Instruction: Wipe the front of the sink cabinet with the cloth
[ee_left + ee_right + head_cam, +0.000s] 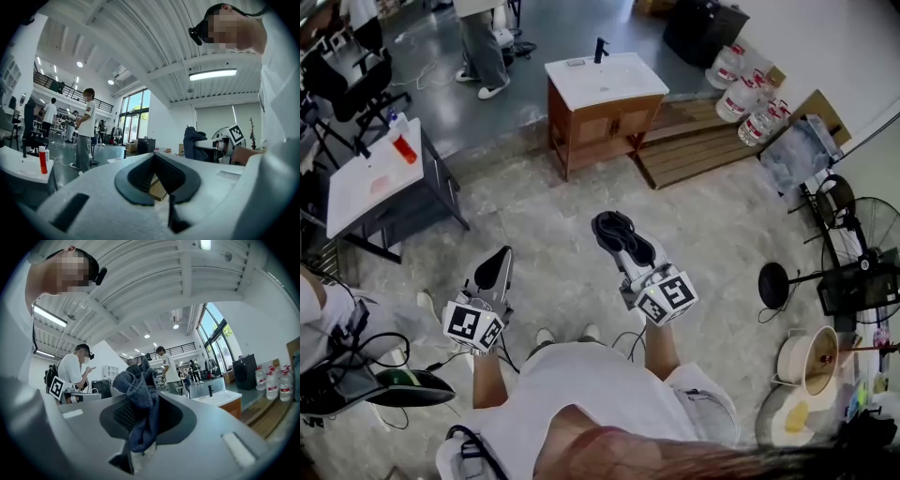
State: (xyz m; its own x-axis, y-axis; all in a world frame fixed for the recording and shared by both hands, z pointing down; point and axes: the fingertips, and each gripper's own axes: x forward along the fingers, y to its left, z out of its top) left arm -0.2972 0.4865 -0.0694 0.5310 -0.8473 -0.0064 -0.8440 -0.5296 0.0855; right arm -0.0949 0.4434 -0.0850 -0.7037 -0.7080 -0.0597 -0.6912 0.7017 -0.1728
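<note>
While you are standing well back from the sink cabinet (pixel 605 112), the head view is showing it across the floor ahead of you, so the wiping is not yet under way. Your right gripper (pixel 621 242) is pinching the dark cloth (pixel 611 225), and your left gripper (pixel 499 267) is pointing forward beside it. Water jugs (pixel 745 94) are standing by the wall to the right of the cabinet, and I cannot tell what is in them. The sink on top is holding nothing that I can see.

In the left gripper view, the jaws are pressing together on nothing.

In the right gripper view, the jaws are clamping the bunched cloth, which is drooping over them. You are likely needing to walk up and press it flat against the cabinet doors.
</note>
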